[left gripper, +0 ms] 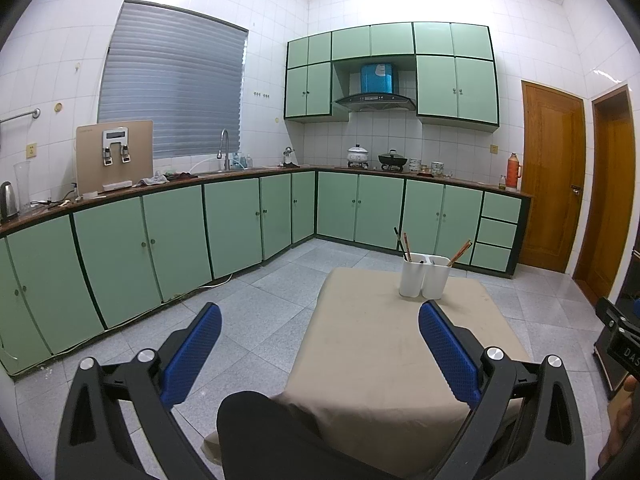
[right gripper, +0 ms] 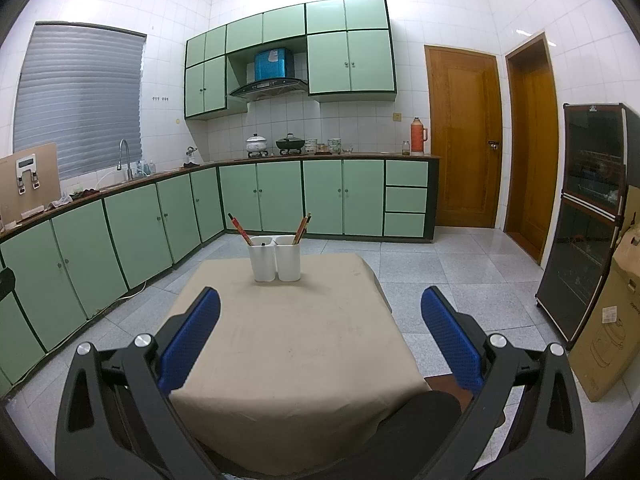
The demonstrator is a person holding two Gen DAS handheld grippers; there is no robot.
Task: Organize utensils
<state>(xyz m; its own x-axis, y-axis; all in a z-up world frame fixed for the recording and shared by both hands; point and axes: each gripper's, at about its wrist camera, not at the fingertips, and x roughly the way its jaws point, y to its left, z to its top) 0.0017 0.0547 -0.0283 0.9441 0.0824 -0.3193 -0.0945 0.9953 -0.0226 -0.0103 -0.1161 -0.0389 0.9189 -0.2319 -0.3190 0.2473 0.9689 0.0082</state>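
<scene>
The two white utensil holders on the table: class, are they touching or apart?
Touching. The right wrist view shows the left holder and the right holder pressed side by side on the cloth-covered table, no gap between their walls.

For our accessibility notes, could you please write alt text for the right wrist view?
Two white utensil holders with chopsticks stand side by side on a beige-covered table, beyond the open, empty right gripper. Green kitchen cabinets and two wooden doors lie behind.

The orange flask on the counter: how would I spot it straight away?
Find the wooden door in the far wall, then the green-fronted counter ending just left of it. The orange flask stands there beside a small jar, the only tall orange item among the pots.
</scene>
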